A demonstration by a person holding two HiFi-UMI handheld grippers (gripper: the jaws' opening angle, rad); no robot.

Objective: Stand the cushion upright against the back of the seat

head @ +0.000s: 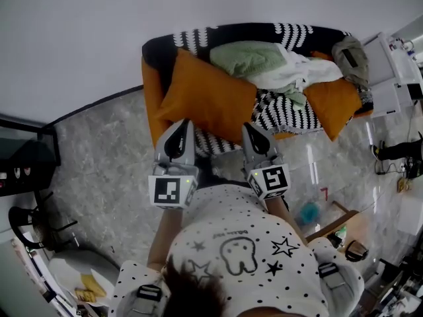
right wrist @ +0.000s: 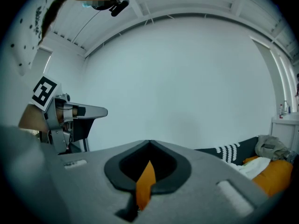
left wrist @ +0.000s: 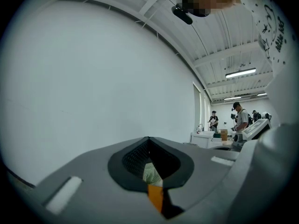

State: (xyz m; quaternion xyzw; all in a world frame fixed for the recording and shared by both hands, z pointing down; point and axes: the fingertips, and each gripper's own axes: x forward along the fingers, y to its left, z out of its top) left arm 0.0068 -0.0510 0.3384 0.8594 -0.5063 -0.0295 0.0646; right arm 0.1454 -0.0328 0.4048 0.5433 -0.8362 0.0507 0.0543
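Observation:
A large orange cushion (head: 208, 101) leans tilted at the left end of an orange sofa (head: 151, 91), in front of its black, white-striped back (head: 291, 33). My left gripper (head: 182, 125) is shut on the cushion's lower left corner. My right gripper (head: 250, 129) is shut on the lower right corner. In the left gripper view, orange cloth (left wrist: 155, 196) shows pinched between the closed jaws of the left gripper (left wrist: 149, 141). The right gripper view has a sliver of orange cloth (right wrist: 145, 181) in the right gripper (right wrist: 149, 144), with the left gripper (right wrist: 79, 112) off to the side.
On the seat lie a green pillow (head: 248, 57), a white cloth (head: 305, 68), a grey bag (head: 350, 55) and a second orange cushion (head: 334, 104). White counters (head: 396, 71) stand at the right. A black cabinet (head: 23, 164) is at the left. People (left wrist: 240, 118) stand far off.

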